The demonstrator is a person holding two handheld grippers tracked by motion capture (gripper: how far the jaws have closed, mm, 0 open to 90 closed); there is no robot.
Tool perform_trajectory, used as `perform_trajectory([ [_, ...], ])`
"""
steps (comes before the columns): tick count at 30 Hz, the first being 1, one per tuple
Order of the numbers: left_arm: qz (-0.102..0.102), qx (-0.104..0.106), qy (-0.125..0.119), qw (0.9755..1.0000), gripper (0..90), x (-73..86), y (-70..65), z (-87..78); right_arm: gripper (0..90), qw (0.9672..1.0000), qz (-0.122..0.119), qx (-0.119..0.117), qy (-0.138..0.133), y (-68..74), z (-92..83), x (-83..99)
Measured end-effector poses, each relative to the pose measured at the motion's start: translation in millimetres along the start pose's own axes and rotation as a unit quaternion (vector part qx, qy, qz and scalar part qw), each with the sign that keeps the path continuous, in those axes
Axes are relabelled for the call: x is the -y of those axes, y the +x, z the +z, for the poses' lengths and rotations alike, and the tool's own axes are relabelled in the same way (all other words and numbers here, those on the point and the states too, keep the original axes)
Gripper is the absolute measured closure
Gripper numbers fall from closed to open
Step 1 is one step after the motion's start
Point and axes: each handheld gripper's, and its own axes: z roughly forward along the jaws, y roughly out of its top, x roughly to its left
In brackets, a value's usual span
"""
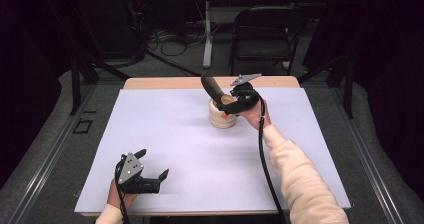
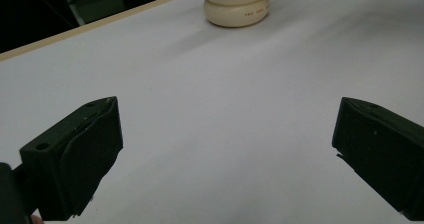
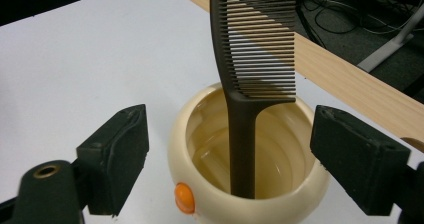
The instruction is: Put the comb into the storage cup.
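Observation:
A cream, round cup [image 1: 222,118] stands on the white table top [image 1: 175,149], right of the middle and toward the far side. A dark comb [image 1: 212,86] stands in it handle down, its teeth end leaning up and left. In the right gripper view the comb [image 3: 255,49] rises from the cup [image 3: 215,206], which has an orange dot on its front. My right gripper [image 1: 227,105] is at the cup; its jaws stand open on either side of the comb [image 3: 230,134] without touching it. My left gripper [image 1: 154,163] rests open near the front left, with nothing between its jaws [image 2: 227,139]. The cup [image 2: 236,9] is far ahead of it.
The table's wooden far edge [image 1: 165,83] runs behind the cup. Beyond it stand a black folding chair [image 1: 265,29] and a table leg with cables on the floor [image 1: 170,41]. A black cable [image 1: 265,159] trails from the right gripper along the sleeve.

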Motion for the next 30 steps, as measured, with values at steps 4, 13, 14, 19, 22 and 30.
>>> perform_trajectory([
  [4,0.0,0.0,0.0,1.0,0.0,-0.1,0.1,0.3,13.1,1.0,-0.002,-0.004,0.001,0.3,-6.9,1.7],
  [13,0.0,-0.001,-0.001,1.0,0.0,-0.1,-0.2,0.2,5.6,0.9997,-0.006,-0.02,0.011,4.6,-19.3,7.4],
  [14,0.0,-0.001,-0.001,1.0,0.0,-0.1,-0.2,0.2,4.4,0.9997,-0.005,-0.021,0.012,5.6,-20.4,8.4],
  [19,0.002,0.0,-0.001,1.0,0.0,-0.1,-0.1,0.0,1.6,0.9993,-0.007,-0.031,0.018,8.9,-25.1,13.2],
  [22,0.002,-0.001,0.0,1.0,0.0,-0.1,0.0,-0.3,0.2,0.9991,-0.004,-0.038,0.019,10.7,-27.8,16.3],
  [30,0.003,0.002,-0.001,1.0,0.0,-0.5,-0.2,0.9,0.0,0.9987,-0.001,-0.047,0.019,15.2,-39.6,29.2],
])
